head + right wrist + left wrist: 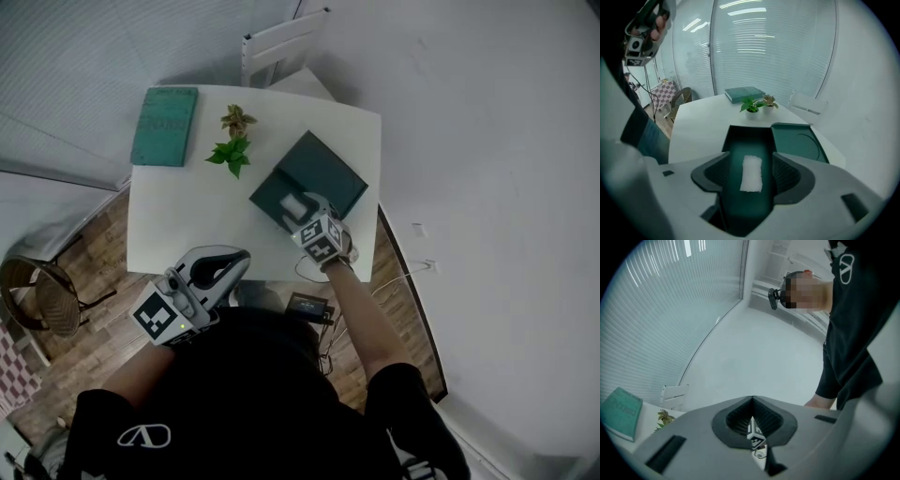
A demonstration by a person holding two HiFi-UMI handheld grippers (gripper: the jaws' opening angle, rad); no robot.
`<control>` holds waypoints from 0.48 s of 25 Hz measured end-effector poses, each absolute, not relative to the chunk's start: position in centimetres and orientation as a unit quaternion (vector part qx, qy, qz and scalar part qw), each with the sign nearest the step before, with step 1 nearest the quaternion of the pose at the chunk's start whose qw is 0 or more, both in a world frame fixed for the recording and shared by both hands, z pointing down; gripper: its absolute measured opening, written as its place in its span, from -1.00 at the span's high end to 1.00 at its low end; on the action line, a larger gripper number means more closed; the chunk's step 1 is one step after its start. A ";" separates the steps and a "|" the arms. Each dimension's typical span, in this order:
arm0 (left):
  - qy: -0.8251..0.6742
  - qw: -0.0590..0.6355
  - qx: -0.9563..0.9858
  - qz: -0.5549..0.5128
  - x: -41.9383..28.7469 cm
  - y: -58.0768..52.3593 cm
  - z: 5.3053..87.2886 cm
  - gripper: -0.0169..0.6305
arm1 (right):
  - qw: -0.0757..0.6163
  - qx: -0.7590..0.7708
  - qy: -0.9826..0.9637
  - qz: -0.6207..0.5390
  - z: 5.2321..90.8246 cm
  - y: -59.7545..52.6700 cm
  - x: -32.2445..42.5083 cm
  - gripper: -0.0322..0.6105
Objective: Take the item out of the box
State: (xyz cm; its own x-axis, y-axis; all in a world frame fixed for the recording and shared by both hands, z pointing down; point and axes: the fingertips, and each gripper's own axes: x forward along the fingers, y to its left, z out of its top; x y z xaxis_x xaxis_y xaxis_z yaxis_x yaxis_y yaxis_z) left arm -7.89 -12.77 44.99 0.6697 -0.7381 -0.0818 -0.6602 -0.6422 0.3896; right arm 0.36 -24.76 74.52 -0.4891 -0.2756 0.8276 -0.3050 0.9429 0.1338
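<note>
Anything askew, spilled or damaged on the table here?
Nothing stands out. The box sits open with its lid flat beside it. The white item lies flat inside, the plant stands upright, and the book lies flat on the table.

A white square worktop (187, 220) is set on a brown plank floor (98, 248). A white slatted chair (281, 42) is placed at its far edge. A wicker chair (42, 298) is seen off its left side, near a red-and-white checkered cloth (13, 370). The left of the room is closed by glass panels with horizontal blinds (773, 51), in which strip lights are reflected. The right is bounded by a plain white wall (487, 141). A black box (307, 307) and cables are seen on the floor by the worktop's near edge.
</note>
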 end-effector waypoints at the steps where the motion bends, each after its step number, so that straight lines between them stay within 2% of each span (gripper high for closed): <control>1: -0.390 0.169 0.898 -0.112 -8.0 -12.6 45.4 0.93 | 0.483 0.164 -0.860 0.018 75.0 -24.8 0.3 0.02; 12: -0.402 0.185 0.891 -0.104 -8.3 -12.0 46.8 0.93 | 0.540 0.132 -0.830 0.042 79.3 -24.9 0.8 0.12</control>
